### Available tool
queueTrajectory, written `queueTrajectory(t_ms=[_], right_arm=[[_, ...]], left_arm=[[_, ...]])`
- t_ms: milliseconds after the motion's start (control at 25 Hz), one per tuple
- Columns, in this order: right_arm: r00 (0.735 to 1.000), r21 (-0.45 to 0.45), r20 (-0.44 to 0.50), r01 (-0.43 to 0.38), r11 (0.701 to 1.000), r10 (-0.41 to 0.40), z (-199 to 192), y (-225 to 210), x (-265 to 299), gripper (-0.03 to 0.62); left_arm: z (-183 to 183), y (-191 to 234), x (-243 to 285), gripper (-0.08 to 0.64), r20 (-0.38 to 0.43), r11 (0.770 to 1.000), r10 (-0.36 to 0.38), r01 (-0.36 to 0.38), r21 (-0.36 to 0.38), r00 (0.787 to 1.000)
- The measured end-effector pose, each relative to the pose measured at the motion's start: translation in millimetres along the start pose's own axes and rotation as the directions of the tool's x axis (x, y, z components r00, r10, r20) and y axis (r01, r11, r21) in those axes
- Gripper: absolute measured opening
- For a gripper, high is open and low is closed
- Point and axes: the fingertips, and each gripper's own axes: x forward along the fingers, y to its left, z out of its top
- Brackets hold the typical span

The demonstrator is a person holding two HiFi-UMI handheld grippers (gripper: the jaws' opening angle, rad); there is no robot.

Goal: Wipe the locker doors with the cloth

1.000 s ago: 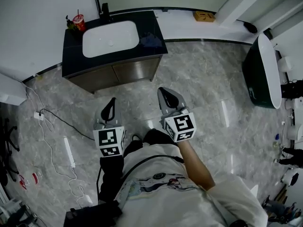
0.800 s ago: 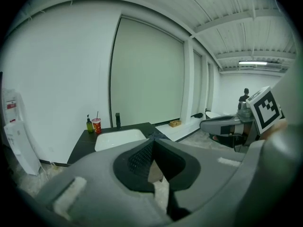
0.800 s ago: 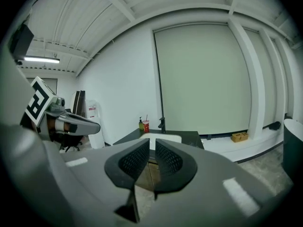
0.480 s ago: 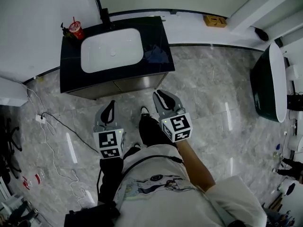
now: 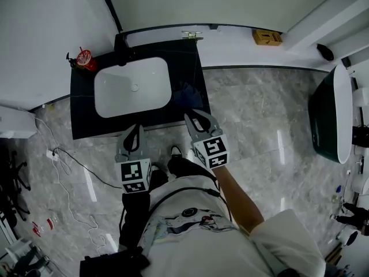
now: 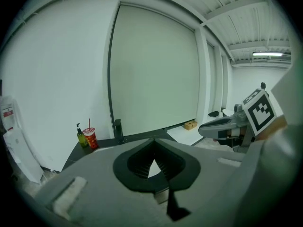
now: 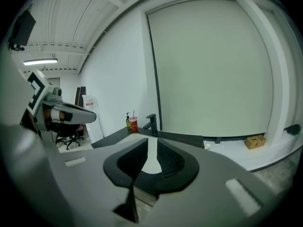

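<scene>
You have an evenly bright room: a ceiling lamp (image 6: 267,54) gives soft light, the floor (image 5: 248,111) carries pale glare streaks, and both gripper views bend toward dark edges.

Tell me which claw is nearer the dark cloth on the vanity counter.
Right. The right claw, jaws just opening with nothing between, is just short of the cloth; the left claw is farther left, before the basin.
</scene>
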Motion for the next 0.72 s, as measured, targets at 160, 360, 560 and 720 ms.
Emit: queueTrajectory(t_ms=[160,360,560,720], right_arm=[[0.996,0.011,-0.084,0.009,1.0,-0.008,-25.5,-23.2,30.3,0.075],[0.976,-0.009,-0.216,0.008,1.0,-0.01,-69.6,-51.0,69.9,0.1],[0.926,-0.041,-0.378,-0.026,0.999,0.008,-112.3,-73.0,111.6,0.166],[0.871,-0.087,-0.49,-0.072,0.994,0.02,-146.3,-84.7,141.8,0.207]], left_arm=[[4.8,6.6,18.5,0.0,-0.011,1.0,0.009,-0.009,0.012,1.0],[1.1,14.4,35.3,0.0,-0.038,1.0,0.019,-0.018,0.023,0.999],[-7.4,12.6,49.0,0.0,-0.076,1.0,0.013,-0.012,0.02,0.997],[-17.2,8.9,54.6,0.0,-0.114,1.0,0.005,-0.003,0.022,0.994]])
